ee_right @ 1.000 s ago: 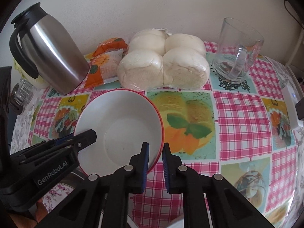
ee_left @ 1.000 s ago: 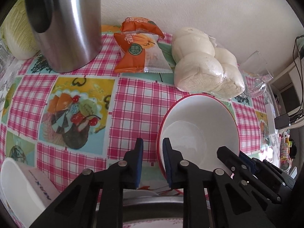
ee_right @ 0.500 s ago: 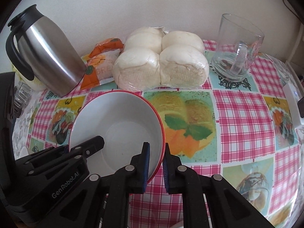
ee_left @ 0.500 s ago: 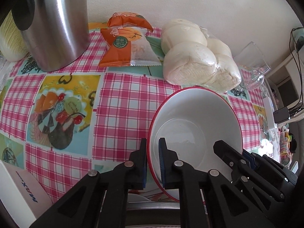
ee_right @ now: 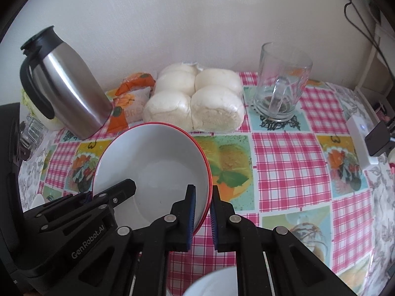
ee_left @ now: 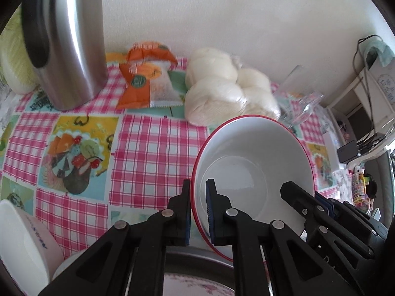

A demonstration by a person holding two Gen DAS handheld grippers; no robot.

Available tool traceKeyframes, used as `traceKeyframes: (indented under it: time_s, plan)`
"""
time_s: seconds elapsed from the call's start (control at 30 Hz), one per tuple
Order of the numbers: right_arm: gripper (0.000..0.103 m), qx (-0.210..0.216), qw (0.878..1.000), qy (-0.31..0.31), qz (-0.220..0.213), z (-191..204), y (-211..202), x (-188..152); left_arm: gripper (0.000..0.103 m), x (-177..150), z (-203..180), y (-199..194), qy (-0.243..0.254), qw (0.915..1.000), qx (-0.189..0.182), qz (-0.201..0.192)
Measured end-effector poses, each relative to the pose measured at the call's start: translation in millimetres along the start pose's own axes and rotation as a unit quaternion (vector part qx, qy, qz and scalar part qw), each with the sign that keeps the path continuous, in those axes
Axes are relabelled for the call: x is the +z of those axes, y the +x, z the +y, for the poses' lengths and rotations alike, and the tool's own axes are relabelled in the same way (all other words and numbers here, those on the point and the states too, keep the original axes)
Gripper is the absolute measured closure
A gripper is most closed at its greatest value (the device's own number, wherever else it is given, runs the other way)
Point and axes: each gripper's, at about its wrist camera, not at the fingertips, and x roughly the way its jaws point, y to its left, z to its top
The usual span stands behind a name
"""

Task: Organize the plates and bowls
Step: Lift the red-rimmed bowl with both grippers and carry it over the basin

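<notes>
Checked pink surface (ee_right: 291, 162) beneath everything, patterned with fruit panels, backed by a plain wall. Tall steel jug (ee_right: 71, 93) at the back left, a wrapped pack of white buns (ee_right: 197, 101) in the middle, a glass mug (ee_right: 281, 86) to the right, an orange snack packet (ee_left: 145, 83) between jug and buns. Red-rimmed white bowl (ee_right: 153, 167) held up off the surface and tilted, out in front of the buns, carried from both sides at once. Left gripper (ee_left: 198, 209) closed down to a narrow gap on the bowl's left rim, one pad outside the wall, one inside; right gripper (ee_right: 203, 214) likewise pinched on the opposite rim, wall sandwiched between its blue pads. Looks like glazed ceramic or melamine: rigid, smooth, probably slick against the pads, moderately heavy for its size, and liable to chip or break if dropped or knocked against other crockery. Thin upright rim the only sensible purchase, best taken at two opposite points as here, so the bowl cannot swing or rotate out of a single pinch. Further white dishes (ee_left: 22, 249) low at the near edge of both views, only partly visible, probably the stack or destination; exact shape impossible to tell. Gentle, level lowering called for, no sudden release.
</notes>
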Motion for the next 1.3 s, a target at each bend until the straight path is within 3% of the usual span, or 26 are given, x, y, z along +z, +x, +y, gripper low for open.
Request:
traceKeyframes:
  time_s: [0.57, 0.73, 1.3]
  plan:
    - [0.091, 0.007, 0.996, -0.019, -0.083, 22, -93, -28, 0.092, -41, -2, -104, -0.013, 0.9935, 0.007, -0.113]
    - [0.091, 0.002, 0.995, -0.03, -0.096, 33, -115, -41, 0.092, -54, -2, -122, -0.023, 0.993, 0.007, -0.116]
    - [0.091, 0.024, 0.996, -0.021, -0.08, 55, -148, -93, 0.092, -108, 16, -159, -0.07, 0.9921, 0.009, -0.104]
